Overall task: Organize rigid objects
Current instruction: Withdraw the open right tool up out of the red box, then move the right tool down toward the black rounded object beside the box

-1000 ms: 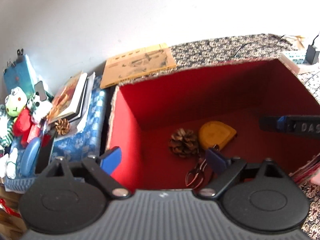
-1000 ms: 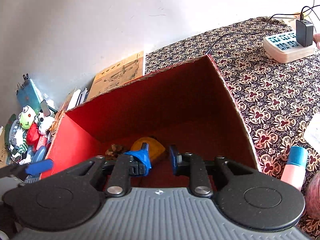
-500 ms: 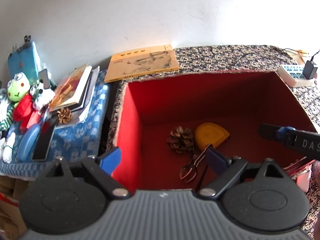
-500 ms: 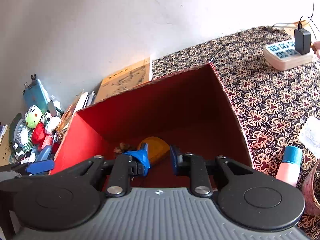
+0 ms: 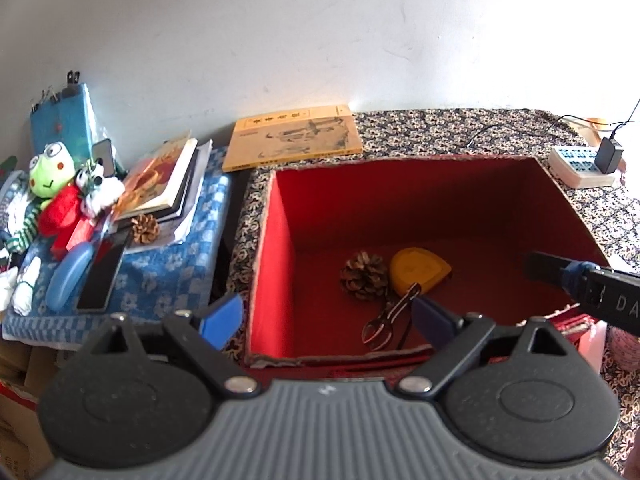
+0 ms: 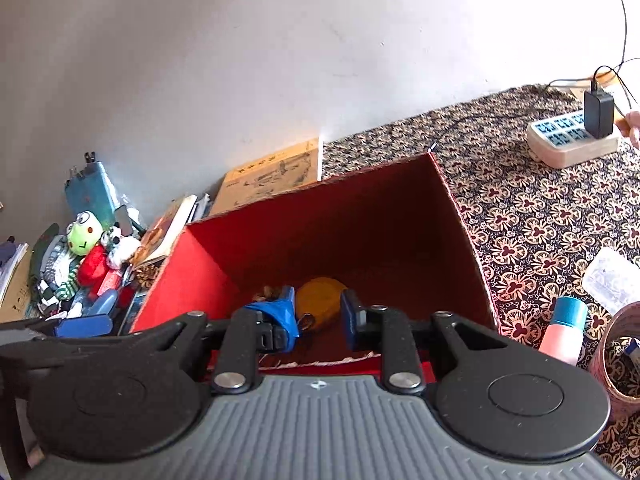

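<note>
Pine cone (image 5: 363, 275), yellow case (image 5: 418, 270), pliers (image 5: 386, 320) lie in red box (image 5: 276, 240).

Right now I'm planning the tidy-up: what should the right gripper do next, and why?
Probably move right toward the pink-and-blue bottle. The right gripper holds nothing, the red box already has a pinecone, yellow case and pliers, and that bottle lies outside.

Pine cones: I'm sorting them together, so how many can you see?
2. One pine cone lies on the floor of the red box, beside the yellow case. The other sits outside, by the stacked books. More may be hidden.
</note>
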Demonstrator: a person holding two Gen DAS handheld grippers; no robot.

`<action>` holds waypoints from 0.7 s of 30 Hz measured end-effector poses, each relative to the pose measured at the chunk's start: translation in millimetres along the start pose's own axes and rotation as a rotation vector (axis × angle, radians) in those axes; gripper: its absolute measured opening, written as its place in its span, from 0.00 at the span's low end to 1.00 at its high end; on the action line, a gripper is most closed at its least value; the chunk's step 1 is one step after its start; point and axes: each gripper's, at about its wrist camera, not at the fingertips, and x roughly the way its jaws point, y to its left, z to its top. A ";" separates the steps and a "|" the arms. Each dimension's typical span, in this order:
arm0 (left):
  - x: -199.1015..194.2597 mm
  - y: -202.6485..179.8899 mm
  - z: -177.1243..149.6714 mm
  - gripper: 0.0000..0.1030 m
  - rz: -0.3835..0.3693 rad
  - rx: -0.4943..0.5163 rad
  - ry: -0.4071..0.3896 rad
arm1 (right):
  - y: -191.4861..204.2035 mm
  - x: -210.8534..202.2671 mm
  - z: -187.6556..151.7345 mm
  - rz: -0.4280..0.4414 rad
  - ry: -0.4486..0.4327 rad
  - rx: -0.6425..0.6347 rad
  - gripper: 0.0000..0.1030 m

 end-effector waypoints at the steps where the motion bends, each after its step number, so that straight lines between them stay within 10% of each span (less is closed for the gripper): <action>1: -2.8 0.6 -1.0 0.91 -0.003 -0.002 -0.004 | 1.0 -2.9 -1.4 0.000 -0.011 0.002 0.07; 21: -38.7 20.2 -29.7 0.91 -0.105 -0.053 0.002 | -7.4 -43.6 -29.1 0.094 -0.050 0.075 0.10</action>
